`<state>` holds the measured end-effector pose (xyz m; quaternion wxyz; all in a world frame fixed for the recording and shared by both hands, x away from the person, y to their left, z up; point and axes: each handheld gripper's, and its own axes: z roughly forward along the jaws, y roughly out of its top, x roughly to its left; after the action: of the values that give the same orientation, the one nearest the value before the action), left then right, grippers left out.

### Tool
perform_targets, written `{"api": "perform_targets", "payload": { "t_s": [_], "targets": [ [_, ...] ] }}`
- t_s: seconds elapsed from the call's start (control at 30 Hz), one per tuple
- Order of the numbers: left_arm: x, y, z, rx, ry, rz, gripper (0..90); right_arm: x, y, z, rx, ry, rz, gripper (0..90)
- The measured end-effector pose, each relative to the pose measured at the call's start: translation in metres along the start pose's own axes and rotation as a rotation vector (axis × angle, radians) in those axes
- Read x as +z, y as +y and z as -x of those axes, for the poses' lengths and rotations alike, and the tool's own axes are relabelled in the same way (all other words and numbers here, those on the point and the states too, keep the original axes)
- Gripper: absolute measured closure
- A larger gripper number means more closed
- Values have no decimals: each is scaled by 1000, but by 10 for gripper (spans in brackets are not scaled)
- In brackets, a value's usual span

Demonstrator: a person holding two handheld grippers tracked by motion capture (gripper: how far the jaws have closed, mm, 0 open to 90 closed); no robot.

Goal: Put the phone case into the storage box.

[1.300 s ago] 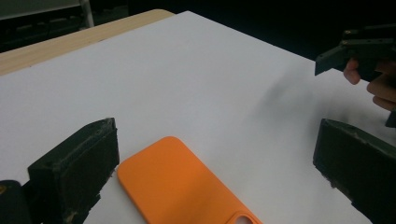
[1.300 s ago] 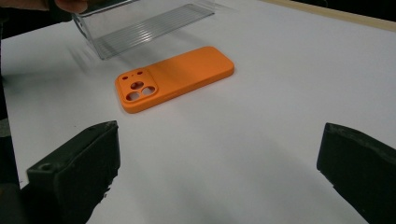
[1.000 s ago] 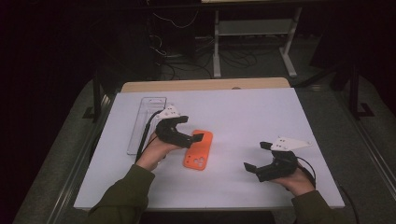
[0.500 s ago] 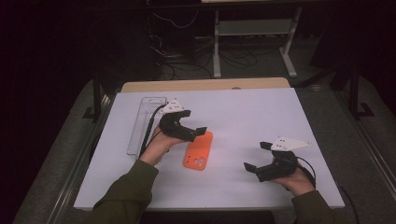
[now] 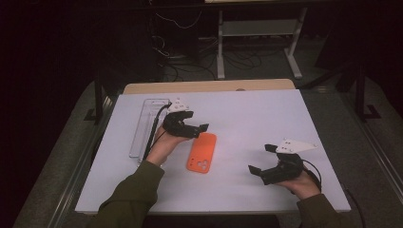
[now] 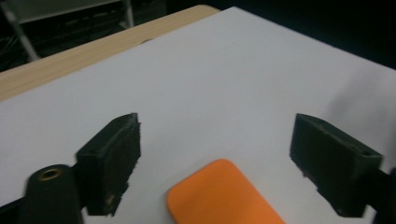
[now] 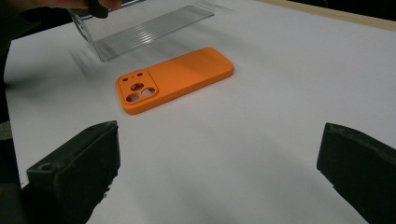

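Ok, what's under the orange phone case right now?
The orange phone case lies flat, camera cutouts up, directly on the white table sheet. Its underside is hidden, so anything beneath it cannot be seen.

I see olive-green sleeves on both forearms, each hand carrying a black two-jaw left gripper point(image 5: 198, 127) and right gripper point(image 5: 260, 158) topped with pale grey three-cornered plates, trailing thin black cables

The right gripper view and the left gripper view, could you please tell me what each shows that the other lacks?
Right gripper view: the orange phone case's camera cut-outs and the clear ribbed plastic tray behind it. Left gripper view: the table's bare wooden edge and one rounded end of the case. Both: the white tabletop and open black jaws with nothing between them.
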<state>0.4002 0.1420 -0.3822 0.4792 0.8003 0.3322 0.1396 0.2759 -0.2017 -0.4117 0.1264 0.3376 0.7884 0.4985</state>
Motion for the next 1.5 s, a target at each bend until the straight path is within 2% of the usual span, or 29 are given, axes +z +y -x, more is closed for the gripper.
{"api": "perform_targets", "payload": {
  "t_s": [0.1,0.3,0.33,0.37,0.4,0.57,0.6,0.7,0.8,0.83,0.97,1.03,1.2,1.27,1.37,1.5],
  "targets": [
    [4,-1,-1,-1,41,-14,311,0,0,0,-2,0,1,0],
    [10,-4,2,-26,70,-38,460,0,0,0,2,2,0,0],
    [12,-6,3,-30,98,-49,484,0,0,0,3,1,0,0],
    [12,-6,3,-30,98,-49,515,0,0,0,3,1,0,0],
    [16,-9,4,-34,120,-58,542,0,0,0,2,2,1,0],
    [25,-17,8,-38,166,-109,608,0,0,0,0,2,1,0],
    [28,-19,10,-63,178,-104,626,0,0,0,0,2,1,0],
    [31,-22,9,-47,221,-134,707,0,0,0,1,3,2,0],
    [33,-23,10,-54,242,-145,769,0,0,0,0,4,2,0],
    [35,-24,11,-61,268,-168,779,0,0,0,-1,4,2,0],
    [36,-27,11,-67,297,-183,847,0,1,0,-1,4,5,0],
    [38,-30,11,-84,306,-178,888,0,1,0,-1,4,3,0],
    [42,-36,11,-95,327,-194,898,0,1,0,-3,4,4,0],
    [44,-37,11,-99,350,-194,898,0,1,0,-2,4,4,0],
    [45,-37,11,-92,367,-199,898,0,1,0,-3,4,3,0],
    [47,-40,9,-100,375,-212,898,0,1,0,-5,4,3,0]
  ]
}}
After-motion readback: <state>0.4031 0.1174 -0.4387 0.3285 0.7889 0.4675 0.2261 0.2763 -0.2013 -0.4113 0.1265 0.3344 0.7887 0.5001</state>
